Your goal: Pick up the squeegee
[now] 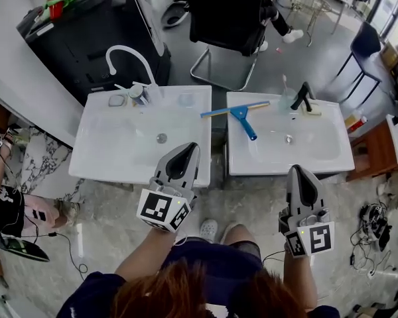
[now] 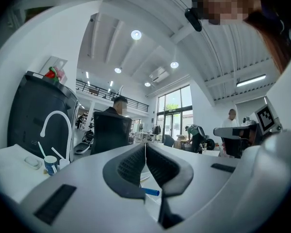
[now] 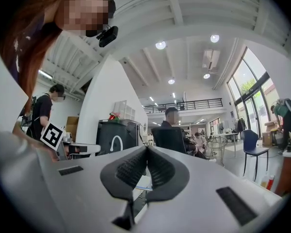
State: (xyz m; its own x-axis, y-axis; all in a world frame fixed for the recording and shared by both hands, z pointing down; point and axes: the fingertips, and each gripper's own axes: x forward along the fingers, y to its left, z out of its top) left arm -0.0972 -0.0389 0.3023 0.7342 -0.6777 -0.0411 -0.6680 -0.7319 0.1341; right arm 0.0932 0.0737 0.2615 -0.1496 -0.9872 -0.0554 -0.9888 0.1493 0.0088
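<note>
Head view: squeegee (image 1: pixel 239 114) lies on the rear rim of the right washbasin (image 1: pixel 331 159), blue handle toward the bowl, yellow-edged blade running left. Left tongs (image 1: pixel 188 147) and right tongs (image 1: pixel 296 169) both clenched, grasping nothing, level at the basins' front edges, well apart from it. Left gripper view: blue stub (image 2: pixel 150 191) below the pads, probably that handle.

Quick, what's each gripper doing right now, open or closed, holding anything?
Left gripper: closed, holding nothing.
Right gripper: closed, holding nothing.

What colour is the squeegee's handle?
Blue. The squeegee shows best in the head view, lying on the right-hand basin.
</note>
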